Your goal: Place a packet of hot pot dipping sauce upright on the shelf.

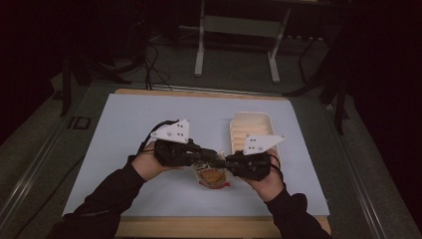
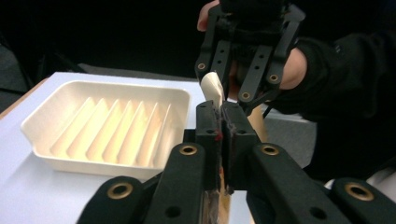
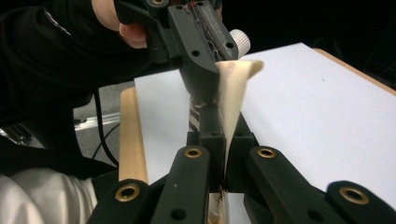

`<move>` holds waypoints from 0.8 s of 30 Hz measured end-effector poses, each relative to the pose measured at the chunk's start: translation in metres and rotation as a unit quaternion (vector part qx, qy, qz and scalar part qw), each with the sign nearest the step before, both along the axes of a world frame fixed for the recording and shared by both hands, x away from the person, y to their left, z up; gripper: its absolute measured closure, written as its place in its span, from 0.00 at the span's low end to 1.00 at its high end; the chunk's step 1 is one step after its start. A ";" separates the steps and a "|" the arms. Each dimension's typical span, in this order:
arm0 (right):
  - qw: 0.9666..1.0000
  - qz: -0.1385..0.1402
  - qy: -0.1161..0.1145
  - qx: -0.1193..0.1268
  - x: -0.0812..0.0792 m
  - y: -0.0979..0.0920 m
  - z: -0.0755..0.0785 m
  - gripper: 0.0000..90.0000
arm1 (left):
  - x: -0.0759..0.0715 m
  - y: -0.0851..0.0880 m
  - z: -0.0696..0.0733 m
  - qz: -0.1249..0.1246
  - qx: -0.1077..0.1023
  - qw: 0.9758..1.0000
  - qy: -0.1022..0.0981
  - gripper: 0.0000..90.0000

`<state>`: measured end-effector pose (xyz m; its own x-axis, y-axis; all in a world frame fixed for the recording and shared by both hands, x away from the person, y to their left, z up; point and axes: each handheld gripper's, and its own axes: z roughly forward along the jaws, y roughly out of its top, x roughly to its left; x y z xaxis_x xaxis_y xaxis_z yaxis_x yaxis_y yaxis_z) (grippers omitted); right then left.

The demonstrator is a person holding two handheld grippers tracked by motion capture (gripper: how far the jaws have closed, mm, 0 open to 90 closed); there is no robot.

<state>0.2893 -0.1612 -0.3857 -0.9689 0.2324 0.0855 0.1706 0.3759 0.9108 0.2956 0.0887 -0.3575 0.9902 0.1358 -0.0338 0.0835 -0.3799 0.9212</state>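
packet (image 1: 214,177): top hidden by jaws | contents unclear | tray (image 1: 251,130): near end hidden

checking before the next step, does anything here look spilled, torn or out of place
Nothing stands out. The ridged tray sits flat and empty on the white mat; the left gripper and right gripper both pinch the snack packet, with no spill visible.

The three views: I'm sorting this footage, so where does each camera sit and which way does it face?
High view: above the person's side, looking forward and down at the table; both forearms show.
Left gripper view: rides the left gripper, facing the tray and the right gripper.
Right gripper view: rides the right gripper, facing the left gripper.
Shared: both gripper views show the packet pinched between the grippers.
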 end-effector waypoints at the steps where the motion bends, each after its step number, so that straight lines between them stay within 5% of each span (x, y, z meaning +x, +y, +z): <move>1: 1.000 0.005 -0.003 0.001 0.000 0.000 0.002 1.00 | 0.000 0.001 0.001 0.001 -0.006 1.000 0.000 0.89; 4: 1.000 0.005 -0.009 -0.002 0.001 -0.001 0.004 1.00 | 0.000 0.009 0.004 0.007 -0.033 0.999 0.006 0.88; 9: 1.000 -0.002 -0.010 0.003 0.005 -0.009 0.005 1.00 | -0.005 0.027 0.010 0.038 -0.076 0.996 -0.005 0.61; 14: 1.000 -0.009 -0.018 0.015 0.012 -0.024 0.015 1.00 | -0.007 0.044 0.006 0.091 -0.081 0.992 -0.013 0.33; 18: 0.999 -0.021 -0.024 0.024 0.018 -0.036 0.022 1.00 | -0.004 0.056 -0.005 0.112 -0.060 0.992 0.014 0.36; 21: 0.999 -0.027 -0.031 0.030 0.023 -0.045 0.027 1.00 | -0.004 0.061 -0.018 0.117 -0.056 0.991 0.033 0.22; 24: 0.998 -0.027 -0.043 0.032 0.032 -0.055 0.031 1.00 | -0.004 0.066 -0.029 0.117 -0.052 0.991 0.033 0.14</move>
<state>0.3215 -0.2163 -0.3543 -0.9594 0.2812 0.0198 0.1099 0.3082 0.9450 0.2915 0.1546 -0.3865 0.9270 0.3543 -0.1228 0.2192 -0.2464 0.9440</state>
